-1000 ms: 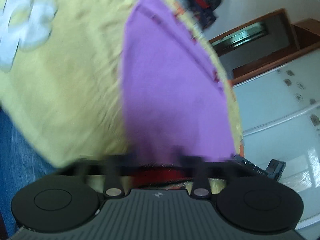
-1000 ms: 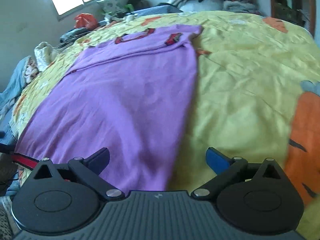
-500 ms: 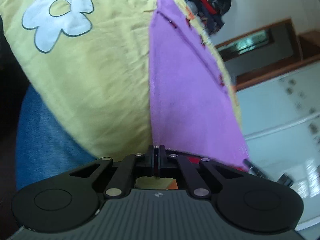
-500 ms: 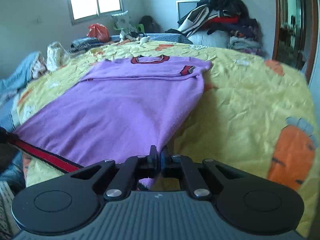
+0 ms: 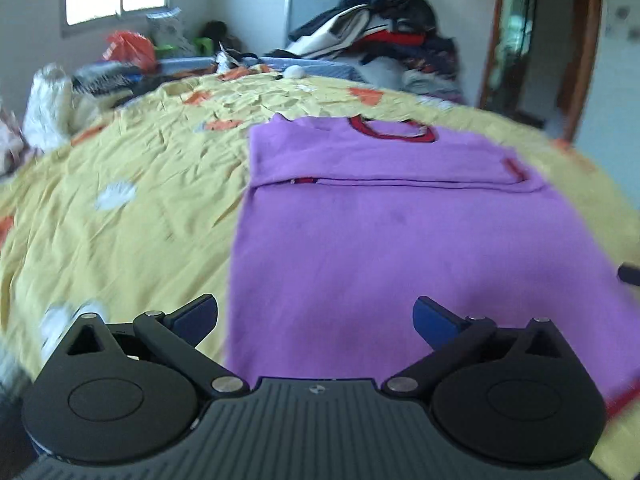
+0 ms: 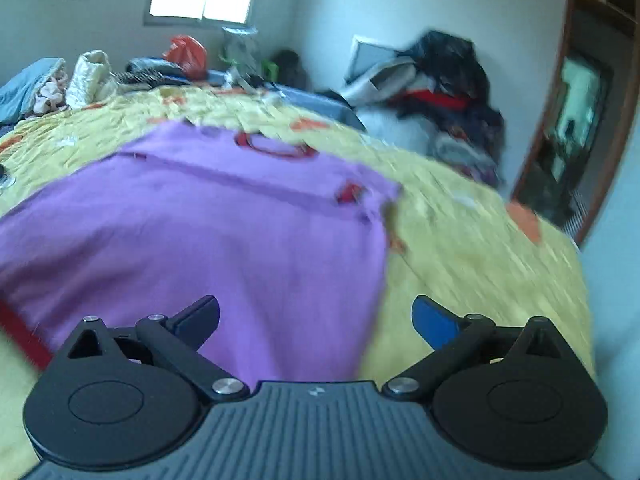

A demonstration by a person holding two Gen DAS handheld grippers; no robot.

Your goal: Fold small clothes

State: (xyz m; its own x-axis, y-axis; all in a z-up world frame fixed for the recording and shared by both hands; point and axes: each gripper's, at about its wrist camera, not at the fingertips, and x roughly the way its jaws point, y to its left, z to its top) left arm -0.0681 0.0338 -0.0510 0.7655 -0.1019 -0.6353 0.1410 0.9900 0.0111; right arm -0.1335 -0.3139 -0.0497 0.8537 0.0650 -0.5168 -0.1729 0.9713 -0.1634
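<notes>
A purple shirt [image 5: 400,232] with red collar trim [image 5: 392,130] lies flat on the yellow bedspread [image 5: 120,208], its sleeves folded in across the chest. My left gripper [image 5: 316,316] is open and empty above the shirt's near left edge. In the right wrist view the same purple shirt [image 6: 224,232] lies ahead, its red hem band [image 6: 20,332] at the lower left. My right gripper [image 6: 316,316] is open and empty above the shirt's near right edge. Both views are blurred.
A heap of dark clothes [image 5: 384,36] lies at the far end of the bed. Bags and bundles [image 5: 128,46] sit at the far left under a window. A wooden door frame with a mirror [image 6: 576,136] stands at the right.
Both grippers were shut on the shirt's near edge half a second ago and have opened, letting go. The left view has swung from tilted to level.
</notes>
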